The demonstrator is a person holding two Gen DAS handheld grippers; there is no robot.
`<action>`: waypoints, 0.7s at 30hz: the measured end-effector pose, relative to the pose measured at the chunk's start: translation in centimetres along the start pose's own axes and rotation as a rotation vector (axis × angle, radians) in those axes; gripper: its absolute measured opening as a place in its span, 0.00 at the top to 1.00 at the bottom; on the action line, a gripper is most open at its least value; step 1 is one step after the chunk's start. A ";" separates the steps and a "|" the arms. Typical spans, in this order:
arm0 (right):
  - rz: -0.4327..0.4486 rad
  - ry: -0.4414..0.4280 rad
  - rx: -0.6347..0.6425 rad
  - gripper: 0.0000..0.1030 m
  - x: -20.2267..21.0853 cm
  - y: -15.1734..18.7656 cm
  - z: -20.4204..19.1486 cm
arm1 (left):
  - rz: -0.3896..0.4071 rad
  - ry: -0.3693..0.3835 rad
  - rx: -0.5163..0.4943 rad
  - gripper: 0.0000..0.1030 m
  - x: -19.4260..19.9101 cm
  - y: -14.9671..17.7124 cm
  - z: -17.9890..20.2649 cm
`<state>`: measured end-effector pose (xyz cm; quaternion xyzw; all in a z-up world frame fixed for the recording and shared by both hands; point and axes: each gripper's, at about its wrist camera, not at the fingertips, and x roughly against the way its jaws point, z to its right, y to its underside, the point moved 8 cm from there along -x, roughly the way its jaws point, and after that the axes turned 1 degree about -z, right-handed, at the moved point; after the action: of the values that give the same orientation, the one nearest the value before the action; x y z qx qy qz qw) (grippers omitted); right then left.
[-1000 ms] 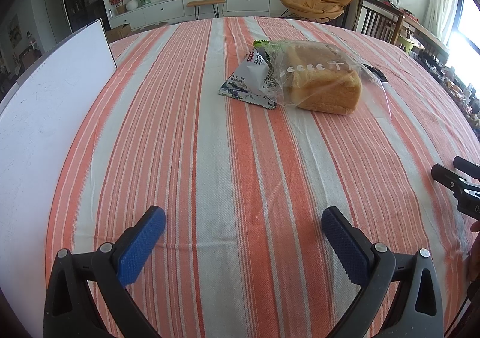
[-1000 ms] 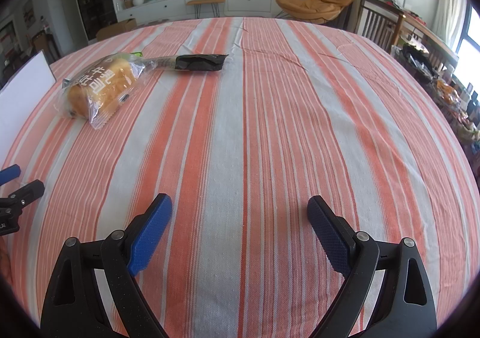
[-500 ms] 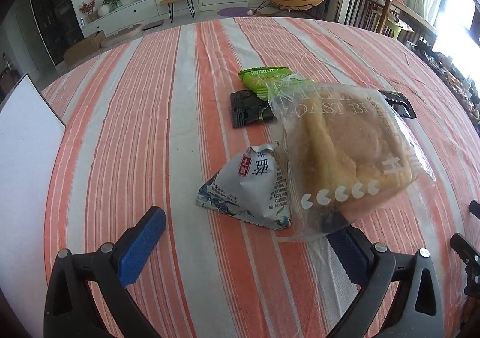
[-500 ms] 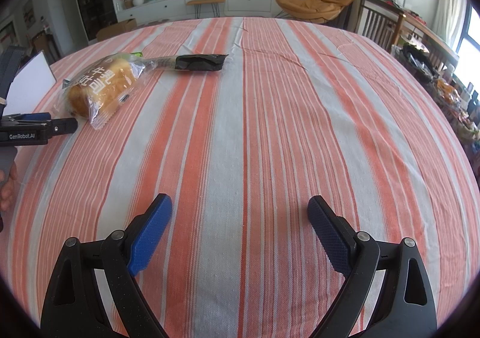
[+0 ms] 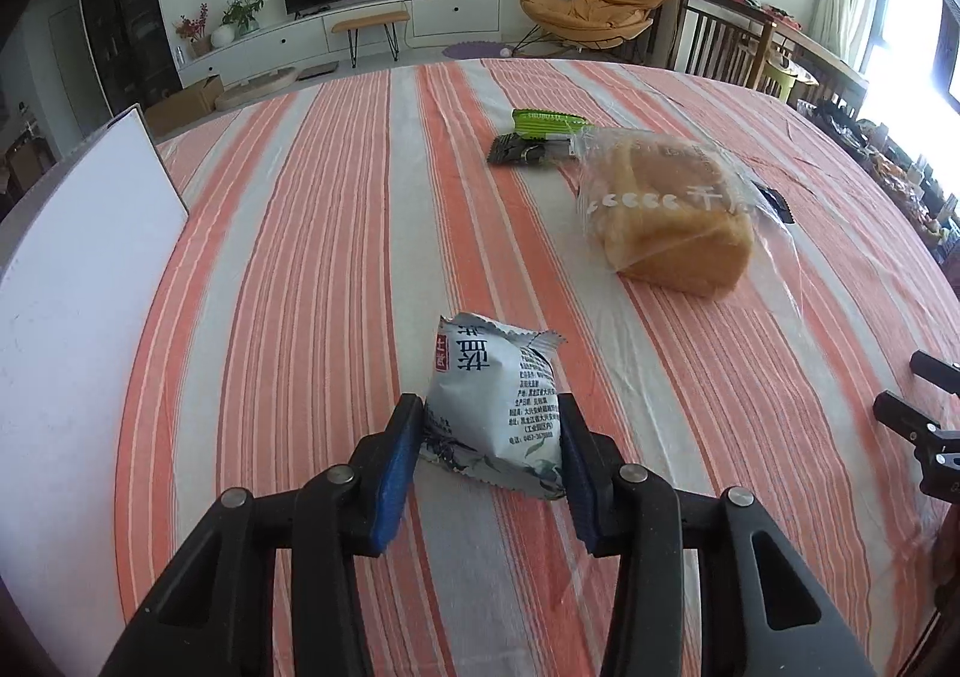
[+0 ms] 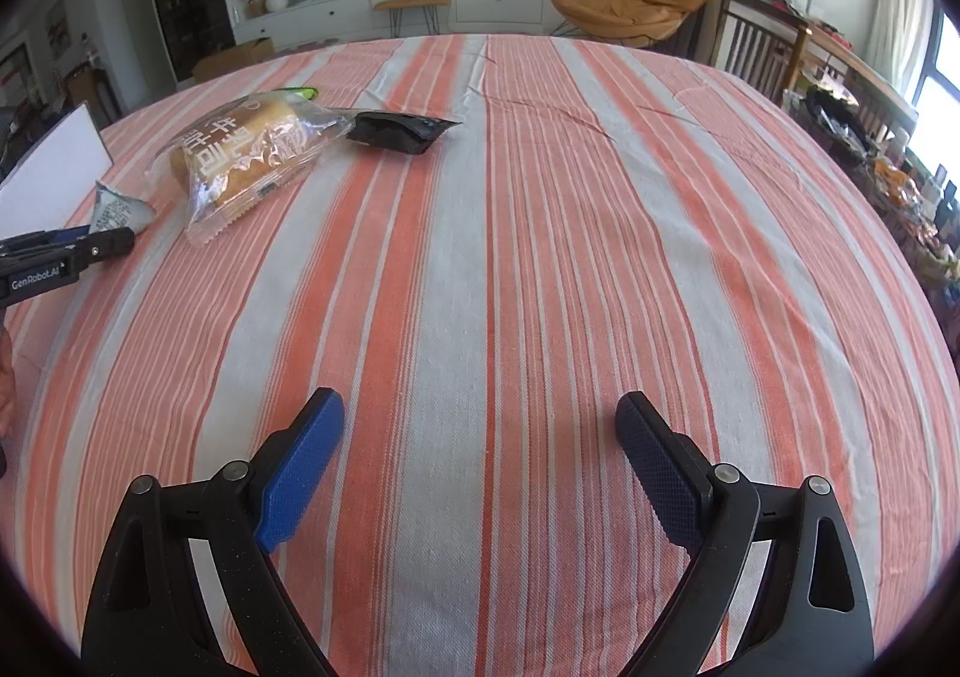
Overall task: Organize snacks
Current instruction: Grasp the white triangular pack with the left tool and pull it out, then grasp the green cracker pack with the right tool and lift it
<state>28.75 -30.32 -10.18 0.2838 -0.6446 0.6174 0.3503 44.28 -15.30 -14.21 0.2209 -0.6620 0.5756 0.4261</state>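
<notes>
The left gripper (image 5: 489,452) is closing its jaws on the pale snack packet (image 5: 495,407) between them, light, soft and crinkly, best held at its middle, while the right gripper (image 6: 480,455) stands wide, empty.

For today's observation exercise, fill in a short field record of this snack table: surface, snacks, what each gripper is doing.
surface: striped tablecloth
snacks: white packet, bagged bread loaf, green packet, black packet
left gripper: jaws closing, pads on the white packet
right gripper: open, nothing between pads
side item: white board
</notes>
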 end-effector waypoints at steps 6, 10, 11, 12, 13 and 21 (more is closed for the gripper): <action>0.000 0.000 0.000 0.09 0.0 0.0 0.0 | -0.012 -0.030 0.023 0.23 2.2 4.7 -1.1; 0.000 0.000 0.000 0.09 0.0 0.0 0.0 | 0.003 -0.058 0.064 0.05 1.3 4.0 -2.2; 0.000 -0.001 0.000 0.09 0.0 0.0 0.0 | -0.005 -0.068 0.065 0.00 1.0 3.8 -2.4; 0.000 -0.002 -0.001 0.09 0.0 0.0 0.0 | -0.002 -0.062 0.072 0.00 0.8 3.6 -2.6; 0.001 -0.005 -0.002 0.09 0.0 0.0 0.0 | 0.002 -0.064 0.071 0.00 0.7 3.4 -2.6; -0.078 -0.199 0.020 0.10 0.8 -10.7 -3.2 | 0.003 -0.065 0.067 0.00 0.7 3.4 -2.5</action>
<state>37.20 -27.96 -3.17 0.3722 -0.6583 0.5786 0.3056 41.98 -11.99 -15.67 0.2527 -0.6562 0.5907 0.3956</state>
